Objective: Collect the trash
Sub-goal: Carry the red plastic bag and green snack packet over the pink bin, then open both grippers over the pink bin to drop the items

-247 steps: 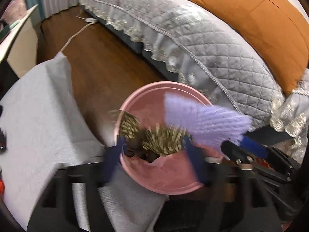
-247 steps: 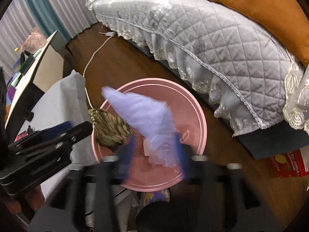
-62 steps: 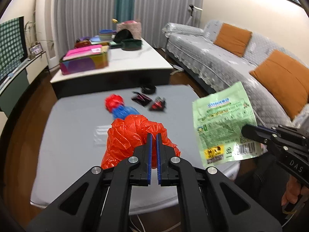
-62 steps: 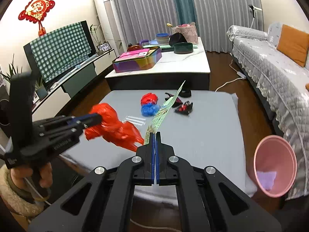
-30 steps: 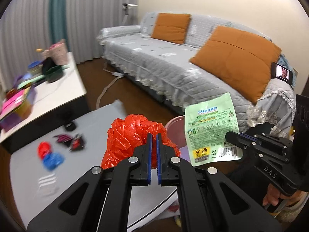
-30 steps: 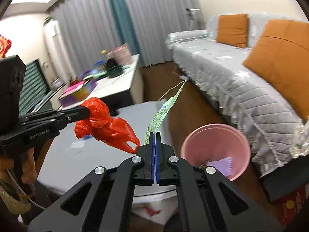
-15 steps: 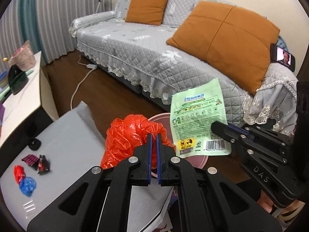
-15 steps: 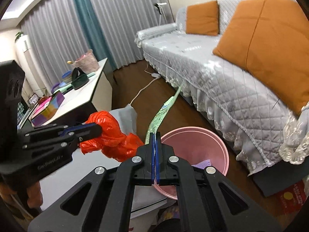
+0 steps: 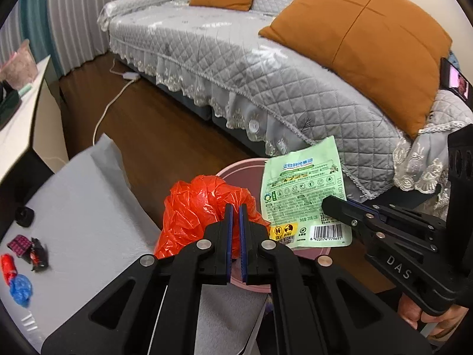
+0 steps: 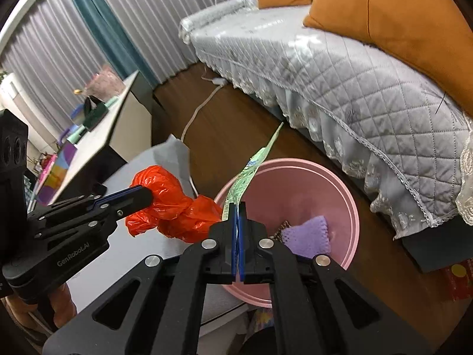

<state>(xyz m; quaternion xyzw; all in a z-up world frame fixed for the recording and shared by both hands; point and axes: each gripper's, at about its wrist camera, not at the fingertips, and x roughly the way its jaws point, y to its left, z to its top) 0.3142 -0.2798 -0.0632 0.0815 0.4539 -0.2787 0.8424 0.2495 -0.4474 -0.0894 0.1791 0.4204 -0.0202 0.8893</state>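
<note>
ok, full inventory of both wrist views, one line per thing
red plastic bag: 1, red, crumpled, clamped in left gripper beside the bin
snack wrapper: 1, green, clamped in right gripper over the bin
bin: 1, pink, on floor between table and sofa
purple cloth: 1, inside bin
small wrappers: several, red, blue, dark, left on grey table
grey table: 1, left of bin
sofa: 1, grey quilted cover, behind bin
cushions: 2, orange, on sofa
cable: 1, white, on wood floor
left gripper: black, blue pads, shut
right gripper: black, blue pads, shut
</note>
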